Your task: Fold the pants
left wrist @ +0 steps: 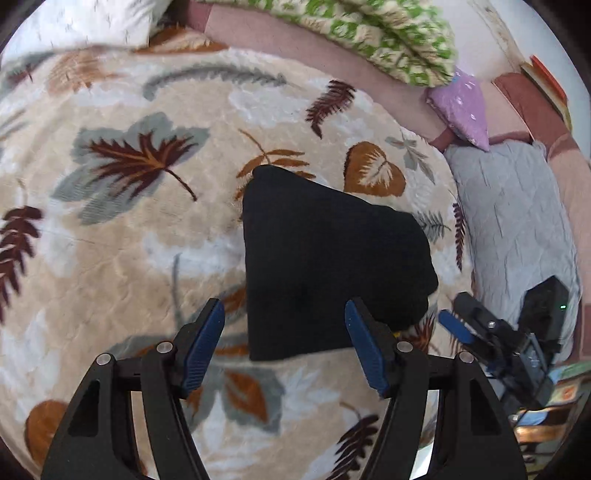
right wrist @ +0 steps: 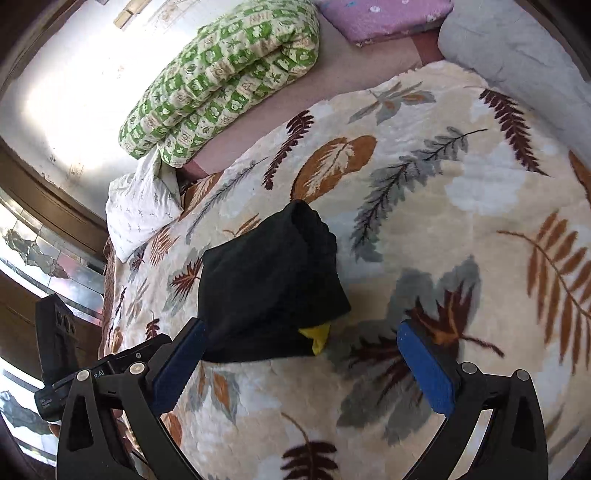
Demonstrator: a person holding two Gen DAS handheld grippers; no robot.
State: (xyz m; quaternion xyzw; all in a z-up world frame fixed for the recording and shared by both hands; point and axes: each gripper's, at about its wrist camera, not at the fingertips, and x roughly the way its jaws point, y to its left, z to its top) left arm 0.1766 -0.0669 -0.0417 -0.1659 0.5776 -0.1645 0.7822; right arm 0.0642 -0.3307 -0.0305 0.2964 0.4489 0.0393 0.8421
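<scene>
Our left tool (left wrist: pixel 284 343) and right tool (right wrist: pixel 301 365) are apart, holding nothing. The black pants (left wrist: pixel 325 266) ahead look soft, light; we think grab an edge.

A leaf-patterned blanket (right wrist: pixel 461 229) covers the bed, with a green checked quilt (right wrist: pixel 221 81) rolled beside a sunlit wall (right wrist: pixel 66 92).

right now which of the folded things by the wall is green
The checked quilt, rolled along the wall; the folded cloth beside it is purple.

Folded pants (left wrist: pixel 325 266) mid-blanket (left wrist: pixel 129 240); quilt (left wrist: pixel 388 33) behind, pillow (left wrist: pixel 517 221) prob. right.
</scene>
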